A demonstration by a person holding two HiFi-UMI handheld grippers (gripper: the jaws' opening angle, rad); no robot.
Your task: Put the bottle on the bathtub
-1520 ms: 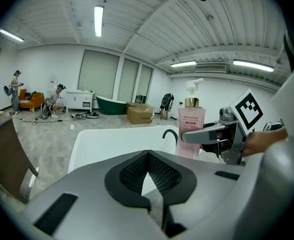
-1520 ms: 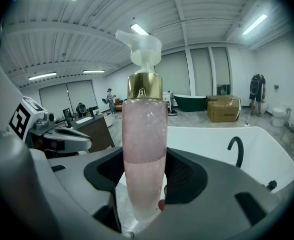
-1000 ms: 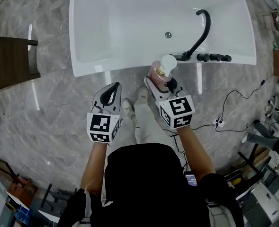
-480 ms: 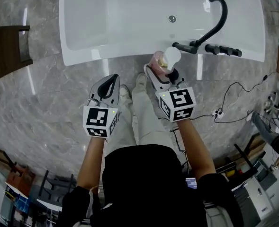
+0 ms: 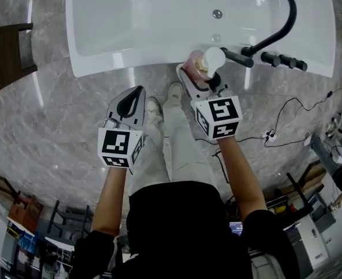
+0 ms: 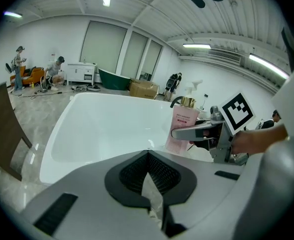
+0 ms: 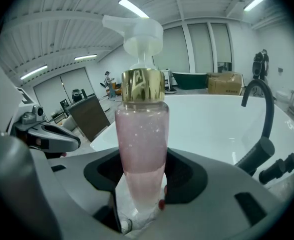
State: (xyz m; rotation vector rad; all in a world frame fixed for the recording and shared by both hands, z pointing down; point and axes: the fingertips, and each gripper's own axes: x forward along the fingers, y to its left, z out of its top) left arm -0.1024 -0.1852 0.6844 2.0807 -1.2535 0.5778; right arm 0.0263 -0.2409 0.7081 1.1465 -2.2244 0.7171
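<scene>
A pink pump bottle (image 5: pixel 201 66) with a gold collar and white pump head stands upright in my right gripper (image 5: pixel 198 79), which is shut on it. In the right gripper view the bottle (image 7: pixel 141 149) fills the centre, clamped low between the jaws. It hangs just over the near rim of the white bathtub (image 5: pixel 124 65), left of the black faucet (image 5: pixel 272 28). From the left gripper view the bottle (image 6: pixel 184 126) shows at the right beside the tub (image 6: pixel 107 129). My left gripper (image 5: pixel 130 106) is shut with nothing in it, over the floor short of the tub.
Black tap knobs (image 5: pixel 282 60) sit on the tub rim right of the faucet. A dark wooden stand (image 5: pixel 5 57) is at the left on the marble floor. A cable (image 5: pixel 287 127) trails on the floor at the right. The person's shoes (image 5: pixel 162 100) stand near the tub.
Both grippers have moved forward toward the tub. The bottle, still held, has gone from short of the rim to over its near edge.
</scene>
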